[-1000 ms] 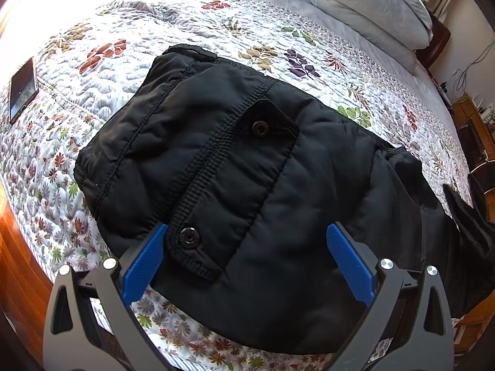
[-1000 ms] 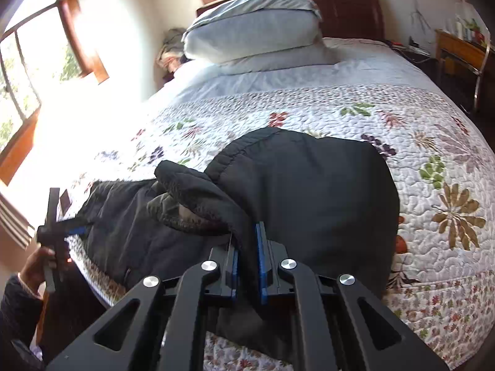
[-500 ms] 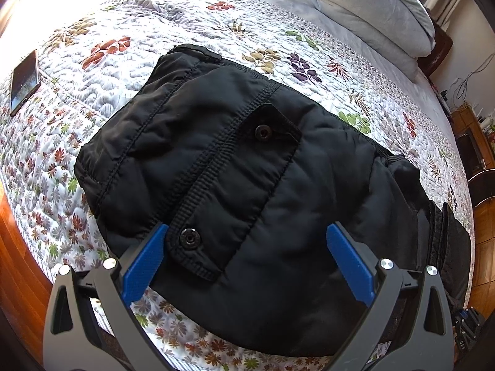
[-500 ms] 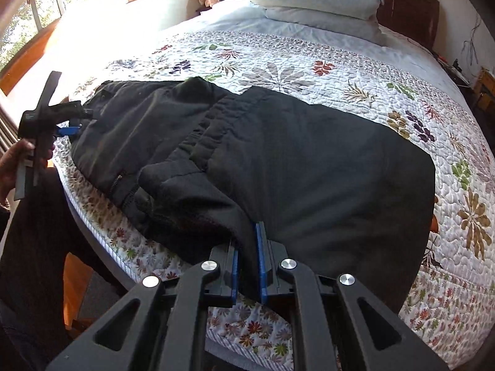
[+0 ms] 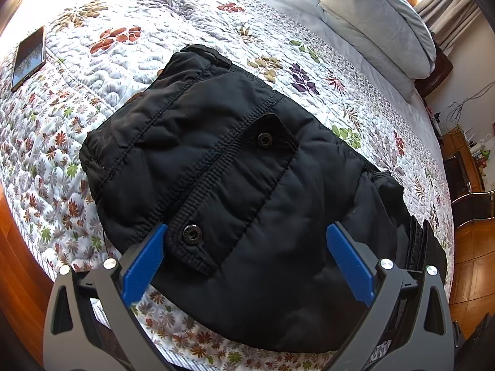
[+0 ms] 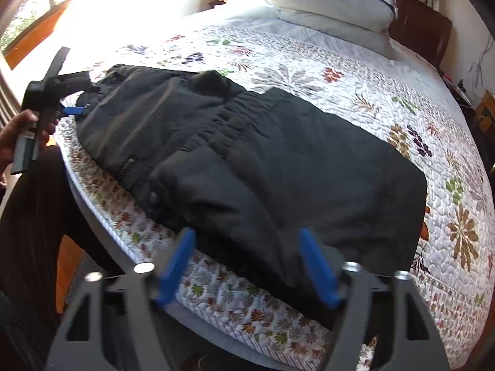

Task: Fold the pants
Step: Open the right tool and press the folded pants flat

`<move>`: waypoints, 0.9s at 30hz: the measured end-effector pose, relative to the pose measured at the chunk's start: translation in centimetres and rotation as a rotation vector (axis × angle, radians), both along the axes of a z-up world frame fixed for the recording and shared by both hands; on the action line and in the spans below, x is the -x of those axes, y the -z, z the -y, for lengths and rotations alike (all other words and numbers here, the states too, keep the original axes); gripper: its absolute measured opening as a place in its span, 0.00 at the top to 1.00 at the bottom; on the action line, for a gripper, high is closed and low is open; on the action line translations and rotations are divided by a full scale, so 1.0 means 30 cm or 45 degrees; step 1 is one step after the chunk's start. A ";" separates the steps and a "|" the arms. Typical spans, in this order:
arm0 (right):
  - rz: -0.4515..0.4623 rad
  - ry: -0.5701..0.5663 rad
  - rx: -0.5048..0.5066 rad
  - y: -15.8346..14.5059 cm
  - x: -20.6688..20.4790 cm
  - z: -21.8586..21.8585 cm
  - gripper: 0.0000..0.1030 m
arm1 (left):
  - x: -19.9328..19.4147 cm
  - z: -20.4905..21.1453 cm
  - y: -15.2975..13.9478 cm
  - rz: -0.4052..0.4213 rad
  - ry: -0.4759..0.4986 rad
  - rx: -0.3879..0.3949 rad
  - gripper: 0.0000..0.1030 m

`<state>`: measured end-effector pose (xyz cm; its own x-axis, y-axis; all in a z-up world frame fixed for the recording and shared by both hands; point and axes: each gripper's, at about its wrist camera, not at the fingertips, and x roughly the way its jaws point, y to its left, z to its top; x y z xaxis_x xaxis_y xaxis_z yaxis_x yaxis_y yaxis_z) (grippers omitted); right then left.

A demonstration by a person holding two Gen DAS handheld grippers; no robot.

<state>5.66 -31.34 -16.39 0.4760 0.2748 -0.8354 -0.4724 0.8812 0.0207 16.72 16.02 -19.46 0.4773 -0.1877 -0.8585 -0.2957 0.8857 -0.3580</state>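
Observation:
Black padded pants [image 5: 235, 185] lie folded on the floral quilt near the bed's front edge; a pocket flap with two snap buttons faces up. In the right wrist view the pants [image 6: 263, 167] lie flat with one layer folded over. My left gripper [image 5: 246, 256] is open, its blue pads spread just above the pants' near edge, holding nothing. It also shows at the far left in the right wrist view [image 6: 77, 105]. My right gripper [image 6: 247, 262] is open, its blue pads spread over the pants' near edge, slightly blurred.
The bed's floral quilt [image 5: 92, 71] extends around the pants. A phone [image 5: 29, 57] lies at its left side. Pillows [image 6: 324, 3] sit at the head. Wooden floor [image 5: 470, 247] and furniture lie to the right. The person's dark-clothed leg [image 6: 34, 235] stands beside the bed edge.
My right gripper carried the pants fabric down onto the bed, then opened and let it go. The left gripper stayed open and nearly still.

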 end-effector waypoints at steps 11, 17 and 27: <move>0.126 -0.145 0.152 0.045 -0.033 -0.246 0.19 | 0.039 0.014 -0.012 0.004 0.011 0.038 0.02; -0.017 -0.090 -0.002 0.087 -0.110 -0.205 0.76 | 0.044 0.002 -0.009 0.009 0.007 0.057 0.02; -0.044 -0.144 -0.156 0.032 -0.101 -0.225 0.88 | 0.042 0.008 -0.010 0.018 0.014 0.047 0.02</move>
